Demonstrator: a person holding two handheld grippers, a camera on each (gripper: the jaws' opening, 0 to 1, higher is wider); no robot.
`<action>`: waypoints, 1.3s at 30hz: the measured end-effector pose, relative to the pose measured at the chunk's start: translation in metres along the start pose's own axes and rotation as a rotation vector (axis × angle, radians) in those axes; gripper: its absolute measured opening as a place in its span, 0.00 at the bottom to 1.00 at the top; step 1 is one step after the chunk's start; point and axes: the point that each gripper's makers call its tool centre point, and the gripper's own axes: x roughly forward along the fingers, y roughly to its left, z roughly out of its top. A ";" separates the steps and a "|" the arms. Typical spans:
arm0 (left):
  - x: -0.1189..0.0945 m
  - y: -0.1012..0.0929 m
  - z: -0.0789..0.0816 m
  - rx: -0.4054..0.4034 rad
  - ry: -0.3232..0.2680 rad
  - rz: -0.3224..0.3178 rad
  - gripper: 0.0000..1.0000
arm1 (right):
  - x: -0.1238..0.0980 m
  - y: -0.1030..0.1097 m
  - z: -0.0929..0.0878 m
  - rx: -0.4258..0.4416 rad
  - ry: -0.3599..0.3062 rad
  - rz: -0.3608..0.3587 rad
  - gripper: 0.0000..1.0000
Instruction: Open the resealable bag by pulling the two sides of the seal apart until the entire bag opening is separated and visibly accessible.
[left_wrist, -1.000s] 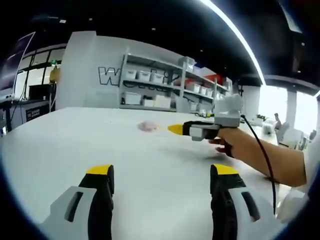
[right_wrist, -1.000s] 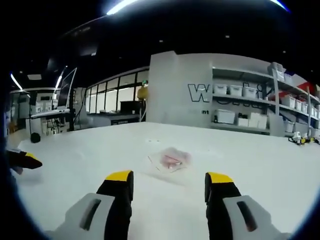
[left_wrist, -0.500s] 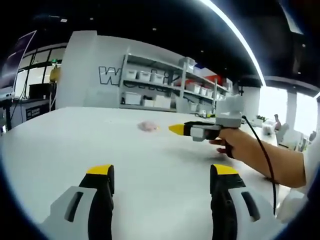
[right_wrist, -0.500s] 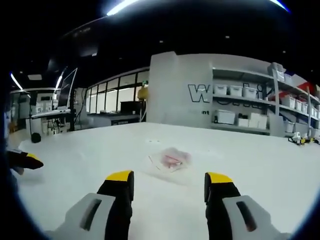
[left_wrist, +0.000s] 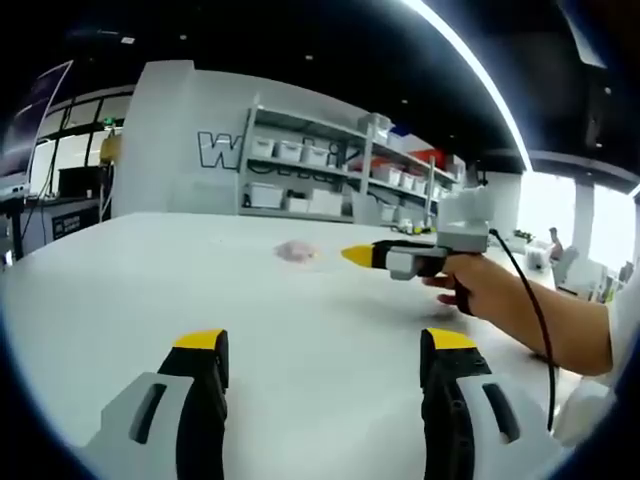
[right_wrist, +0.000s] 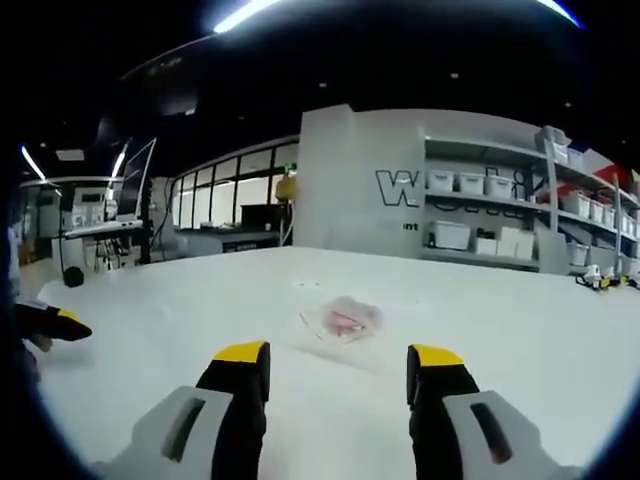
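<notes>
Plainly, nothing is gripped yet.
Left hand-held gripper (left_wrist: 325, 355): jaws standing wide apart and empty, low over the bare white worktop (left_wrist: 120, 290); its yellow tip also pokes in at the left edge of the right gripper view.
Bag (right_wrist: 342, 320): lying flat on the worktop, ahead of the right jaws and a little left of their centre line; in the left gripper view it is a small pale patch, well beyond the left jaws and just beside the right tool's tip.
Right hand-held gripper (right_wrist: 338, 362): spread open with nothing between the jaws, aimed toward the bag but short of it.
Person's hand (left_wrist: 470, 287): wrapped round the right tool's grip, a black cable trailing back from it.
Handling: looks like thin clear film with something pink inside, so I'd judge it light, limp and slippery, likely to skid on the smooth top if nudged. Best pinched at the two lips just above the seal, one per tool.
Heading: the long axis seems to run across the right gripper view; which edge carries the seal is too blurred to tell.
Shelves (right_wrist: 500, 215): bins along the far wall, well apart.
</notes>
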 end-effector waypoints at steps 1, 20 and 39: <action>0.000 0.000 0.000 -0.001 0.000 0.000 0.78 | 0.000 0.000 0.000 0.001 -0.002 0.001 0.55; 0.000 0.001 -0.002 -0.010 0.007 0.003 0.78 | -0.012 -0.001 0.009 0.017 -0.034 0.006 0.54; -0.001 0.001 -0.003 -0.015 0.011 0.007 0.78 | -0.026 0.000 0.001 0.034 -0.015 0.002 0.53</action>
